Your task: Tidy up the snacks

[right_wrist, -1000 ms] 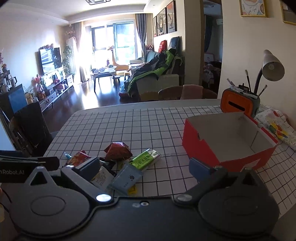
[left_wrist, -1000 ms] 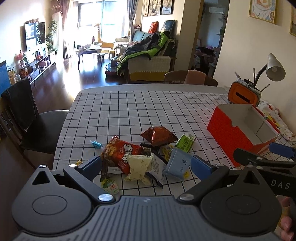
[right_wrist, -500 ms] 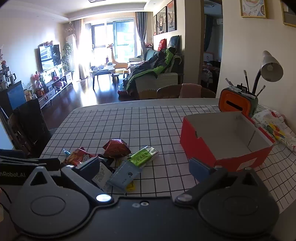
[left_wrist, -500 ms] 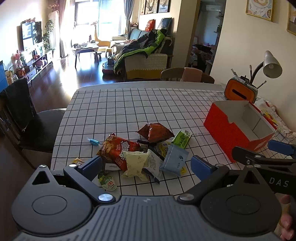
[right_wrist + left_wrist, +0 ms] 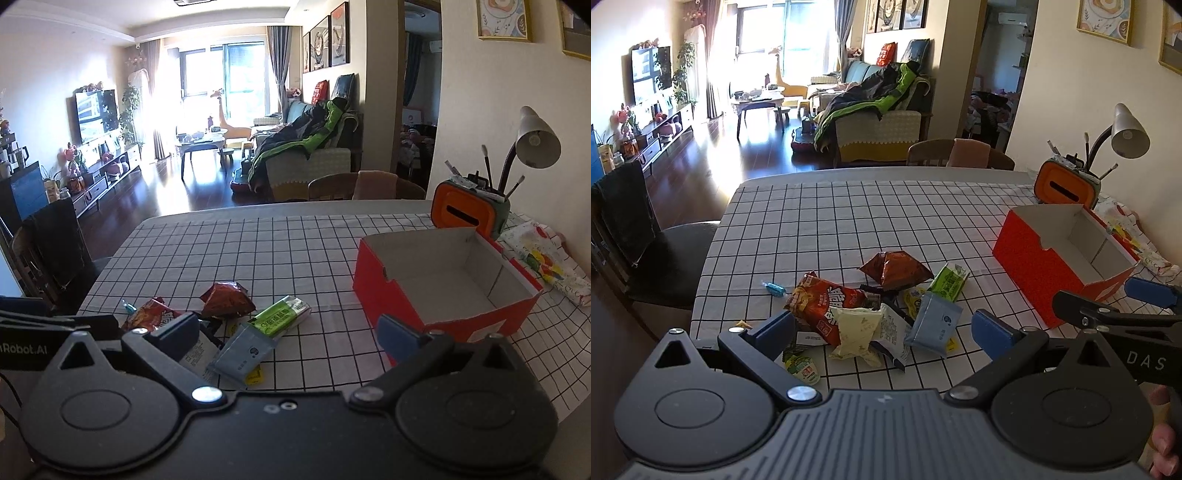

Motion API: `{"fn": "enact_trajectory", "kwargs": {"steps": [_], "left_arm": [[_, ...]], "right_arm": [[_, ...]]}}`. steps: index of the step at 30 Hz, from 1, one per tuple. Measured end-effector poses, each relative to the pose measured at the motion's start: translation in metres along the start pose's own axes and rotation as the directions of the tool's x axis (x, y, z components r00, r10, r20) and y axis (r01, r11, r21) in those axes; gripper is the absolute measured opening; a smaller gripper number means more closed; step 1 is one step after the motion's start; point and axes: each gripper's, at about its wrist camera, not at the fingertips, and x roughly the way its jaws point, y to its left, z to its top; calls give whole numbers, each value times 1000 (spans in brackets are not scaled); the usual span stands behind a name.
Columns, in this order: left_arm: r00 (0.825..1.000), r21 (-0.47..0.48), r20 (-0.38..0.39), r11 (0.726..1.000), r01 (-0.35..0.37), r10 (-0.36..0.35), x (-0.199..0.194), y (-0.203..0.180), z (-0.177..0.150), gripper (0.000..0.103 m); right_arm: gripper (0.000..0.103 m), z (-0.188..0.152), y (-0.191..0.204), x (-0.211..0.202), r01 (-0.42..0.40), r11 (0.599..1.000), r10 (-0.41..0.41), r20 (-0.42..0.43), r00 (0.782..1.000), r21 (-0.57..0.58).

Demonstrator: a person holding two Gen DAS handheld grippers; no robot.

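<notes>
Both tools gape — left tool (image 5: pixel 882 326), right tool (image 5: pixel 286 334) — snack pile (image 5: pixel 871 306) near table edge.

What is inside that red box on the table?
The red box looks empty: only its pale inner walls and floor show. Its near wall and the right tongs hide the front strip of floor. Every snack lies outside.

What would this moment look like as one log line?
left gripper: open, over snack pile | right gripper: open, empty | red box: empty
</notes>
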Motion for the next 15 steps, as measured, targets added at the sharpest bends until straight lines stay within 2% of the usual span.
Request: {"fn": "enact_trajectory", "kwargs": {"steps": [15], "left_arm": [[1000, -16, -1, 1000, -17, 17, 7, 2, 3, 103]], "right_arm": [[103, 3, 1, 7, -15, 1000, 15, 2, 1000, -17]]}}
